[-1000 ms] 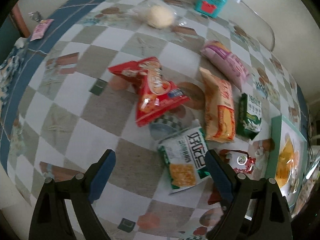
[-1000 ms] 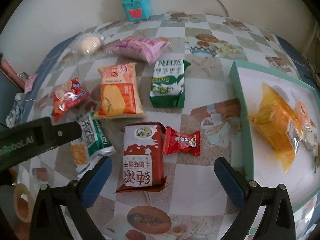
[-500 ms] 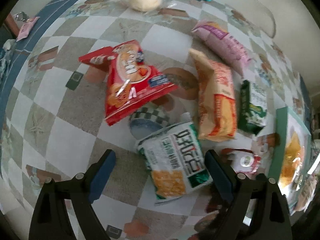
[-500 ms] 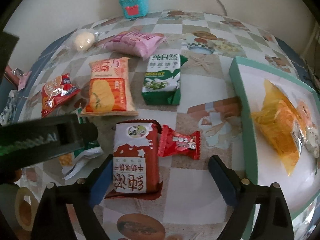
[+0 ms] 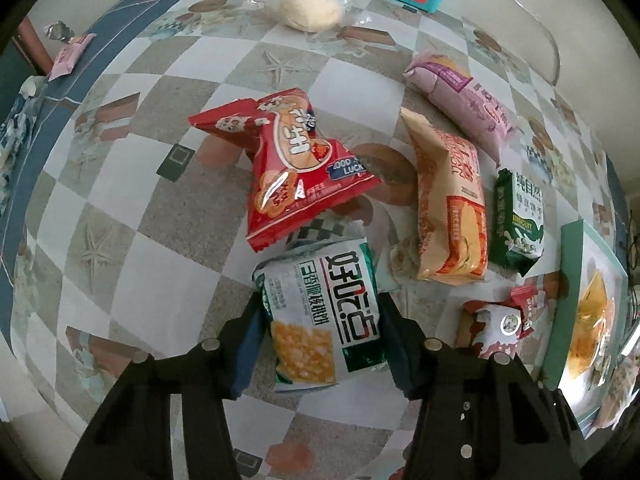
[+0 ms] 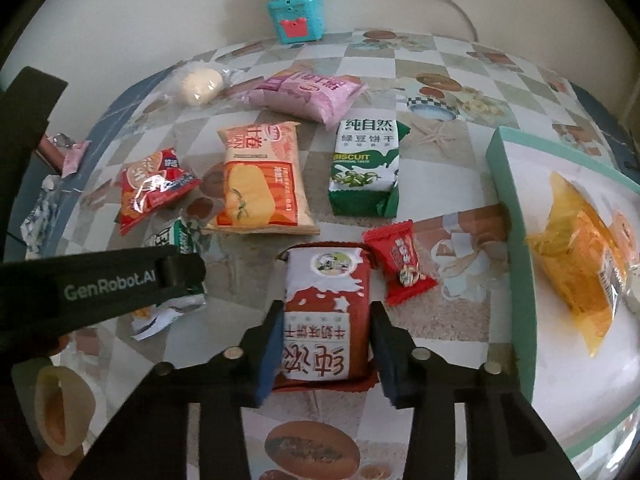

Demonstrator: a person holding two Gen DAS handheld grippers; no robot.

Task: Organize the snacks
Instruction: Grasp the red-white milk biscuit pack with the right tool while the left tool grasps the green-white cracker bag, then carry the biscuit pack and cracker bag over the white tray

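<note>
Grippers both low on the table, each straddling a packet. Left gripper [image 5: 320,344] has its jaws closed in against the sides of the white-green corn snack bag [image 5: 320,312]; pads look touching the foil, so grasping it, though bag sits flat on the tablecloth [image 5: 132,264], not lifted. Right gripper [image 6: 324,348] same story on the red-white milk biscuit pack [image 6: 326,312]: fingers flank its near half, seemingly clamped on it, pack lying flat.

Judgement: step in hand is a double pick, then carry to the teal tray [image 6: 510,216] at the right, which already holds a yellow bag [image 6: 576,248]. To do it well, squeeze enough that slick foil won't slip but not so much the puffy bags crush; lift straight up first. The small red candy [image 6: 404,268] lies just beside the milk pack's far right corner, so a sideways drag could knock it. The red chip bag [image 5: 296,168] leans near the corn bag's far end; clear it before swinging right.

Farther out, untouched: orange cracker bag [image 6: 260,188], green biscuit box [image 6: 364,168], pink packet [image 6: 308,94], wrapped round bun [image 6: 200,86]. Teal gadget [image 6: 298,12] at the wall, well apart
</note>
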